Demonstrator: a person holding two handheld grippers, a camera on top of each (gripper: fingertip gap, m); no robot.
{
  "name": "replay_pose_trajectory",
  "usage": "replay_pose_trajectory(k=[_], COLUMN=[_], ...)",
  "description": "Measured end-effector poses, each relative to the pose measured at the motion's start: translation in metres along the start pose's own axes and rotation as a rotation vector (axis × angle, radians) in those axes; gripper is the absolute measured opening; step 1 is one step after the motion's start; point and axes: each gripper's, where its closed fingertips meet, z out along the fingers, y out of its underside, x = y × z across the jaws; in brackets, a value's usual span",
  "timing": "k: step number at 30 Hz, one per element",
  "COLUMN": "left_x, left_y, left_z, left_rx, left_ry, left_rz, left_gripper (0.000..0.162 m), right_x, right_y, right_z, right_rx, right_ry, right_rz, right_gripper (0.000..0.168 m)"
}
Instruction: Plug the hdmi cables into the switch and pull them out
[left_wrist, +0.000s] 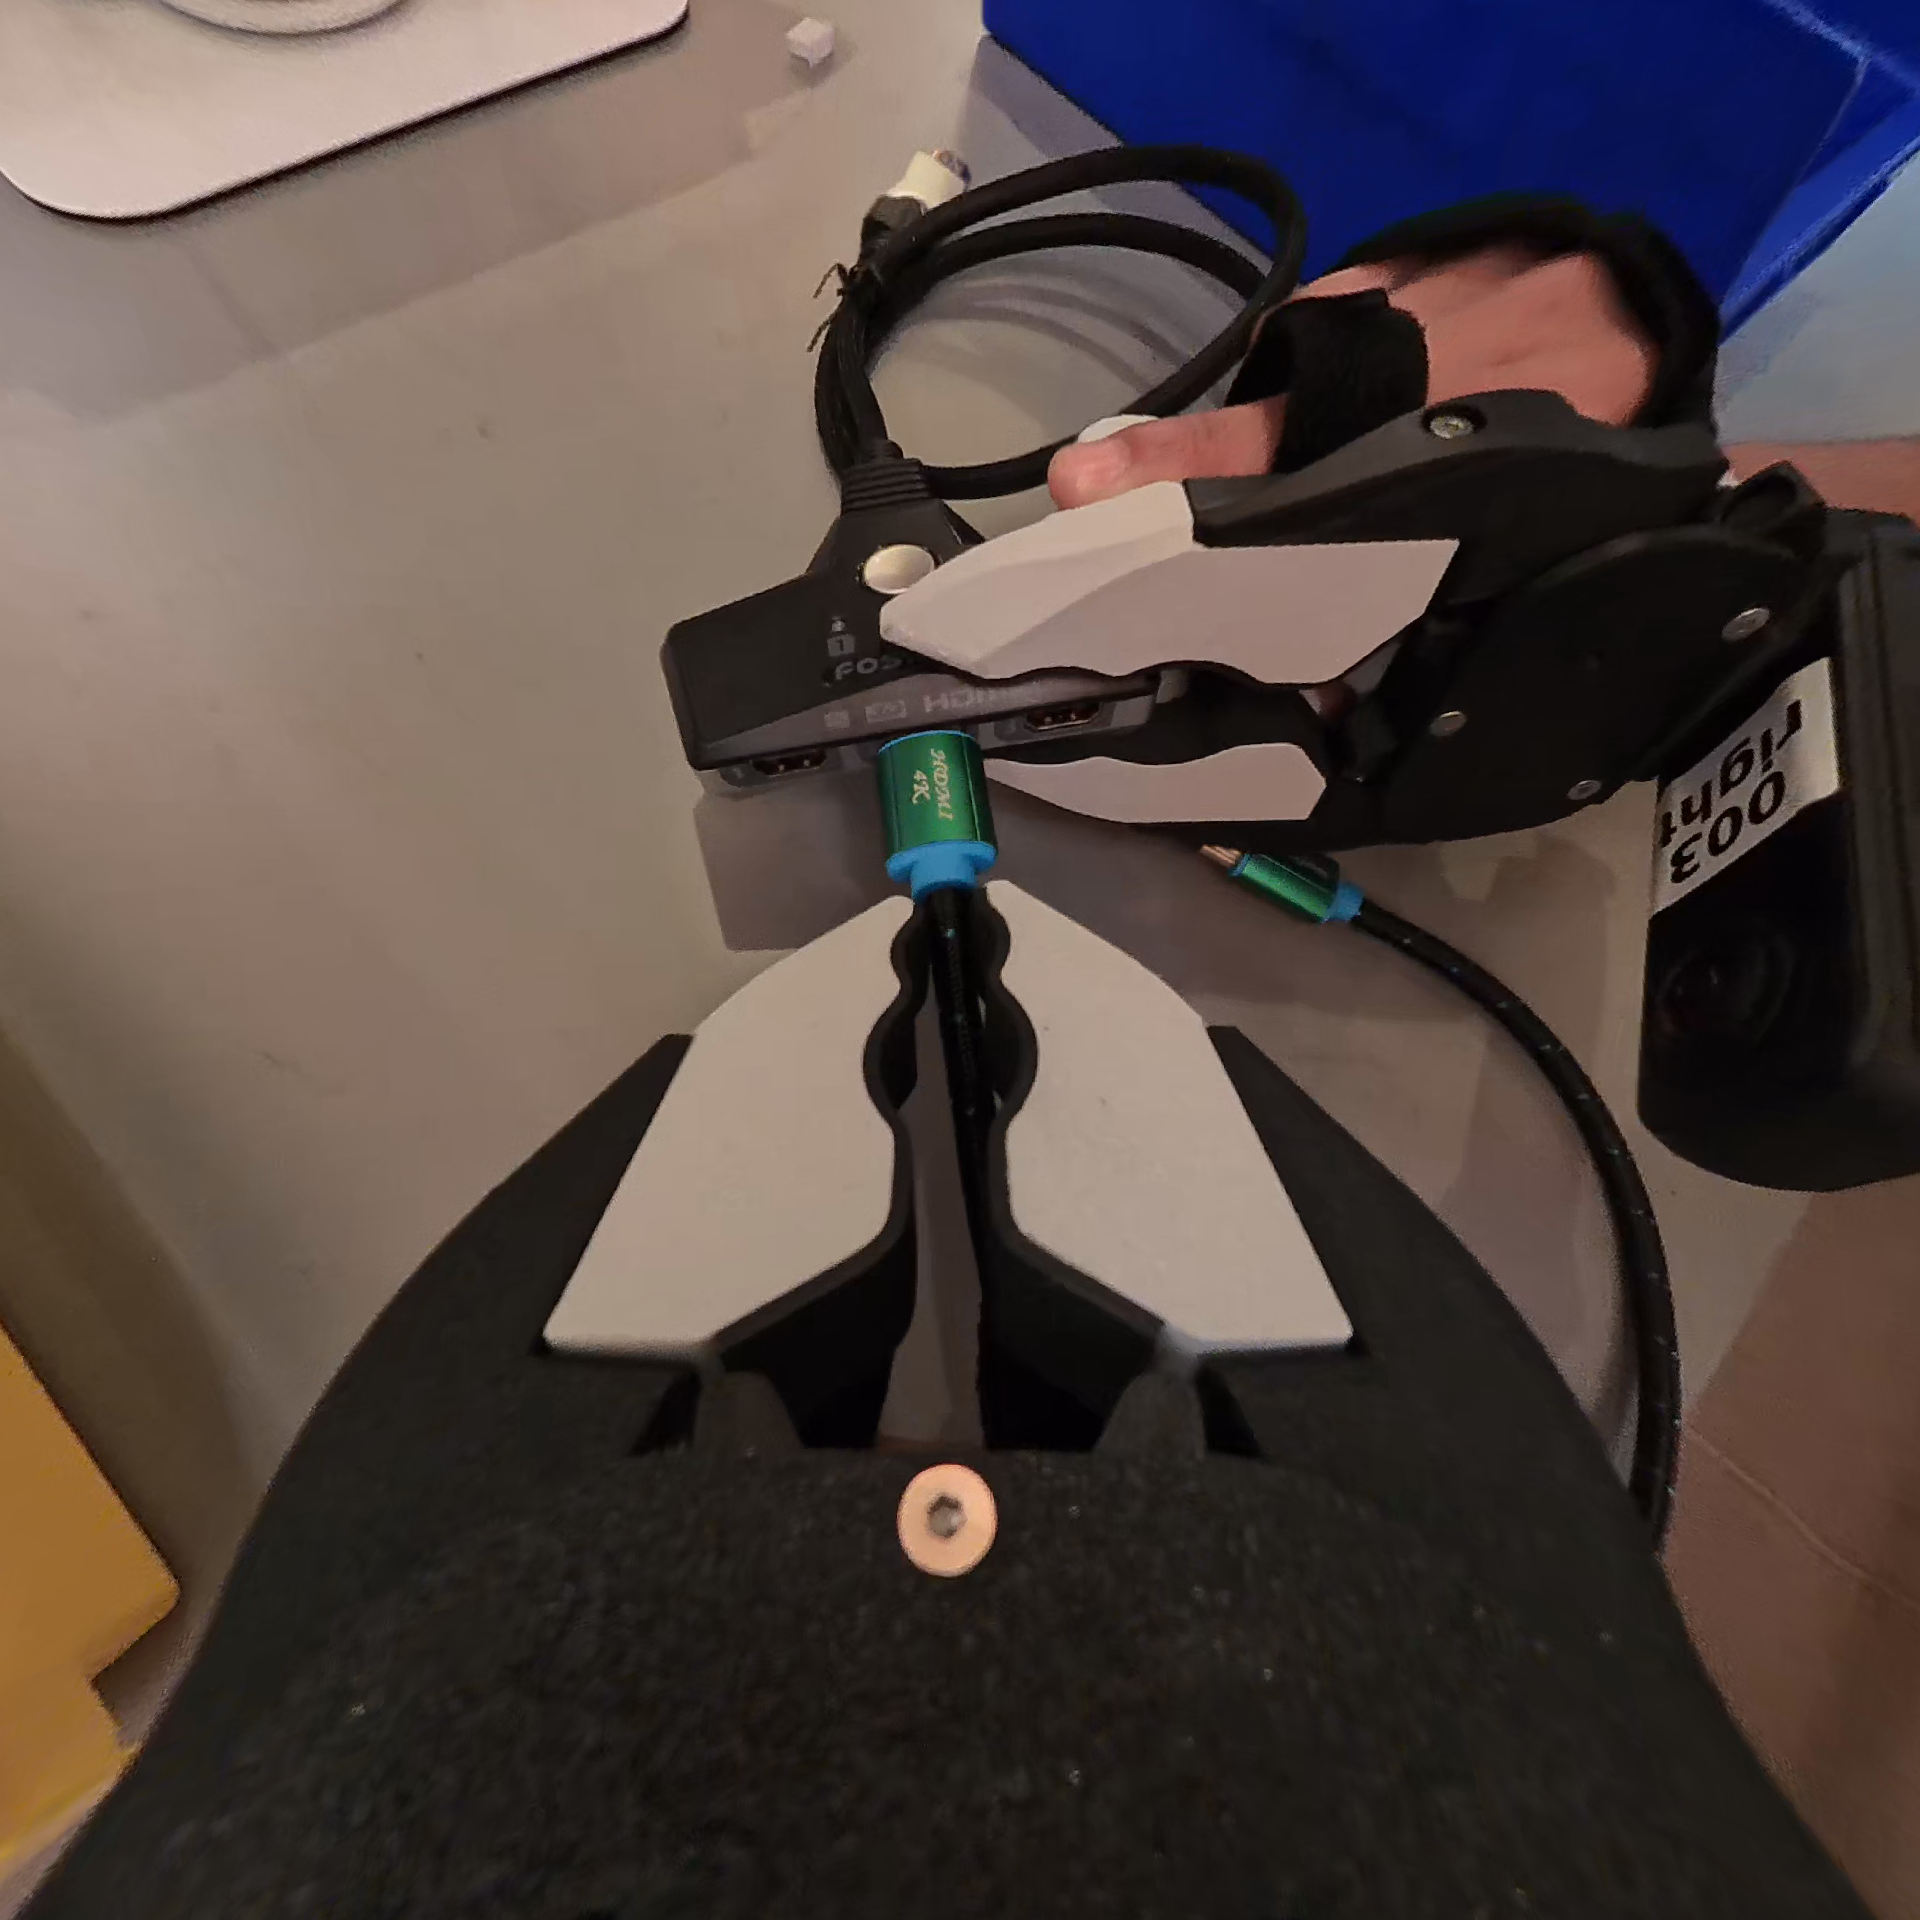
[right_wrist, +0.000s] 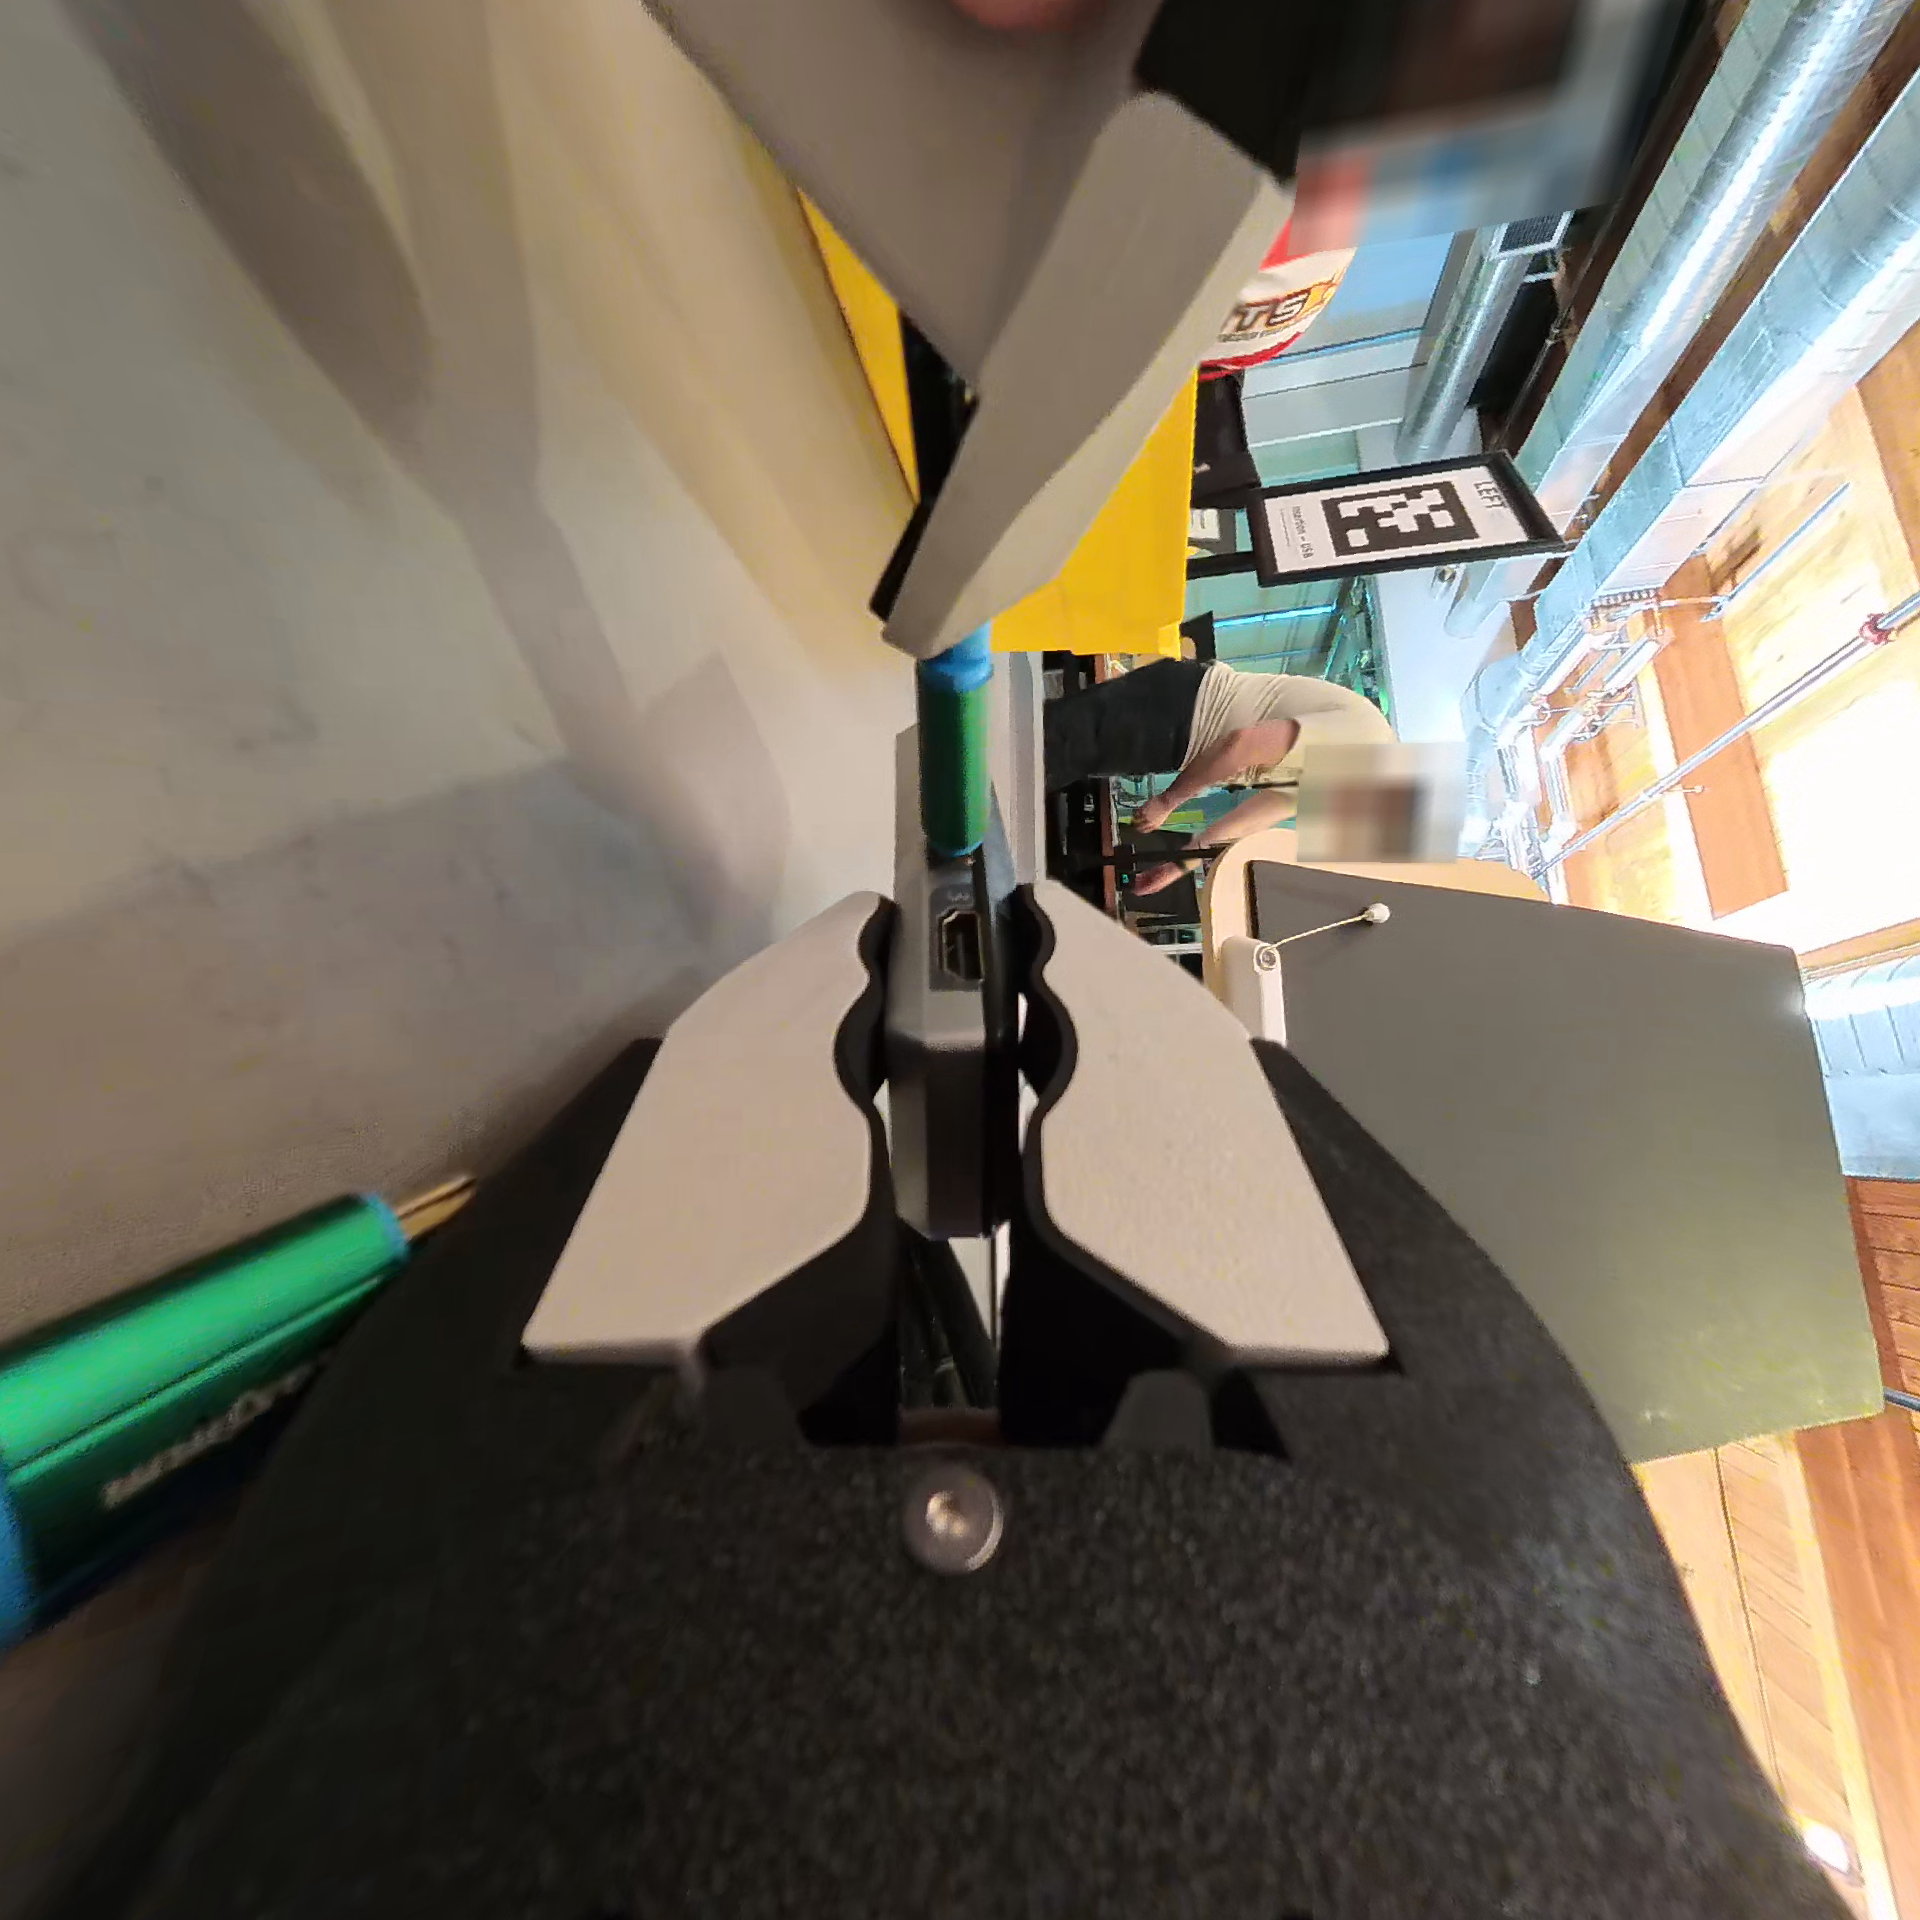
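The black HDMI switch rests on the grey table. My right gripper comes in from the right and is shut on the switch's right side. A green HDMI plug with a blue collar sits in the switch's middle port. My left gripper is shut on that plug's black braided cable just behind the collar. The ports on either side are empty. A second green plug lies loose on the table under the right gripper. In the right wrist view my right gripper clamps the switch, with the inserted plug beyond.
The switch's own black cable coils behind it. A blue bin stands at the back right, a white flat base at the back left, and a yellow object at the left edge. A person stands far off. The left gripper's tips are roughly 5 centimetres from the right gripper's.
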Motion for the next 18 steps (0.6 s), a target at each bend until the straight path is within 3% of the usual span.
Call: replay_pose_trajectory(k=[4,8,11,14,18], left_x=[0.002,0.006,-0.002,-0.010,0.001], left_y=[-0.005,-0.015,0.010,0.052,0.084], left_z=[-0.008,-0.059,-0.095,-0.114,-0.112], left_rx=[0.033,0.191,0.259,0.302,0.222], left_ry=[-0.010,-0.017,-0.106,-0.208,-0.163], left_rz=[-0.016,-0.058,-0.093,-0.157,-0.199], left_gripper=[0.008,0.009,0.011,0.003,0.004], right_x=[0.003,0.004,0.018,0.064,0.171], right_y=[0.000,0.004,0.008,0.013,0.020], right_z=[0.002,-0.002,-0.008,-0.015,-0.043], right_rx=[0.012,0.017,0.022,0.006,0.025], right_ry=[0.014,0.018,0.049,0.116,0.214], right_rz=[-0.026,-0.020,0.012,0.105,0.314], right_gripper=[0.021,0.021,0.021,0.021,0.021])
